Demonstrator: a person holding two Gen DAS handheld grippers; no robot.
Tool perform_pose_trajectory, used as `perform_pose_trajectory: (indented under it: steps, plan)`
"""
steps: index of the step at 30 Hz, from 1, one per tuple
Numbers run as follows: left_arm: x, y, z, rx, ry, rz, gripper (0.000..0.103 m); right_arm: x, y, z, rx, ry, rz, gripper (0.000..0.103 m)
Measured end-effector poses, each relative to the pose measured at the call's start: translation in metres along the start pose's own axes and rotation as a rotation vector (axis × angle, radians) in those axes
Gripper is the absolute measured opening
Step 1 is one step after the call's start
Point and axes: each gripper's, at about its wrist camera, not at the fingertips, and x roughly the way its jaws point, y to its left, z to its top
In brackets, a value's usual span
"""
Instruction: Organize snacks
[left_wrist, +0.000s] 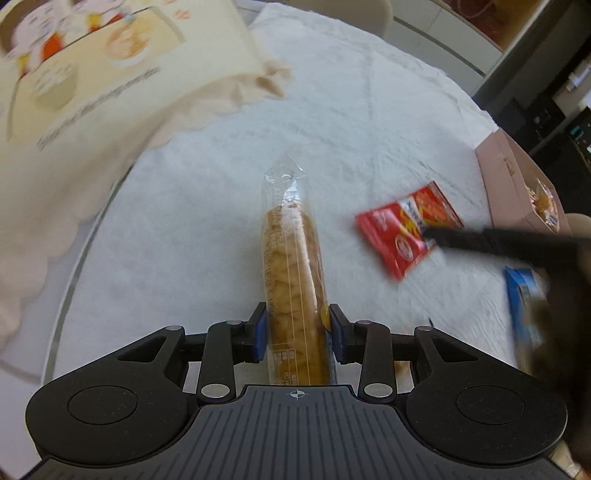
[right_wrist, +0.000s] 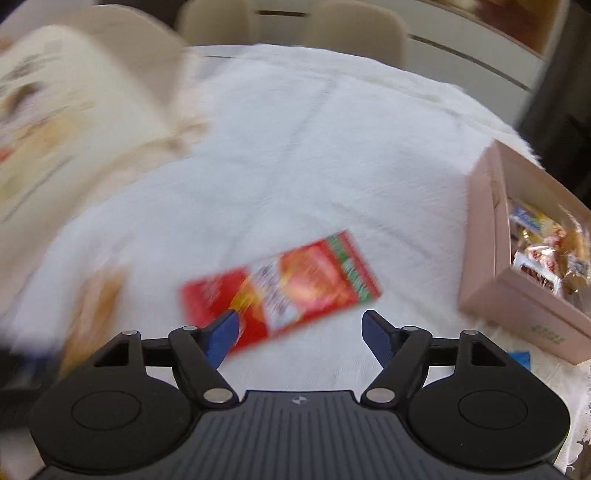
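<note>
Left wrist view: the left gripper (left_wrist: 297, 326) clamps a long clear-wrapped golden pastry (left_wrist: 291, 273) between its blue pads, above the white tablecloth (left_wrist: 207, 221). Right of the pastry lies a red foil snack packet (left_wrist: 399, 232), blurred. Right wrist view: the right gripper (right_wrist: 299, 330) is spread wide just before that packet (right_wrist: 288, 288), its left pad overlapping it. Further right stands a pink cardboard box (right_wrist: 484, 240) holding wrapped snacks.

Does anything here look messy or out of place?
Mostly no. A red packet lies askew on the white cloth, outside the pink box that holds other snacks. The left hand-held gripper grips a clear-wrapped pastry; the right hand-held gripper is open.
</note>
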Motion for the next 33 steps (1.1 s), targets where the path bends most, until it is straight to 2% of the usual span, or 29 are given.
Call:
perform_pose_trajectory:
  steps: [3, 7, 14, 18, 20, 23, 26, 28, 33]
  plan:
    - [-0.004, 0.002, -0.012, -0.017, 0.009, 0.007, 0.038, 0.023, 0.013, 0.017, -0.021, -0.025, -0.014, 0.074]
    - [-0.009, 0.004, -0.016, -0.033, 0.001, 0.012, 0.038, 0.043, 0.033, 0.024, -0.14, -0.006, -0.024, 0.074]
    - [-0.006, 0.003, -0.014, -0.04, -0.005, -0.01, 0.038, 0.015, 0.01, -0.021, -0.206, -0.006, -0.054, 0.074]
    - [0.0, 0.002, -0.013, -0.043, 0.008, -0.029, 0.038, 0.003, -0.014, -0.043, -0.172, -0.013, -0.061, 0.077]
    - [0.004, 0.002, -0.013, -0.049, 0.016, -0.04, 0.038, -0.005, -0.027, -0.047, -0.107, 0.006, -0.015, 0.077]
    - [0.006, 0.003, -0.014, -0.062, 0.011, -0.051, 0.038, -0.026, -0.04, -0.058, -0.015, 0.0, 0.182, 0.077]
    - [0.006, 0.005, -0.014, -0.071, 0.011, -0.06, 0.038, -0.04, -0.027, -0.071, -0.054, 0.016, 0.343, 0.077]
    - [0.005, 0.006, -0.014, -0.077, 0.013, -0.067, 0.037, -0.039, -0.01, -0.078, -0.118, 0.037, 0.363, 0.077]
    - [0.0, 0.014, -0.015, -0.11, 0.016, -0.073, 0.036, -0.022, 0.026, -0.082, -0.194, 0.029, 0.332, 0.08]
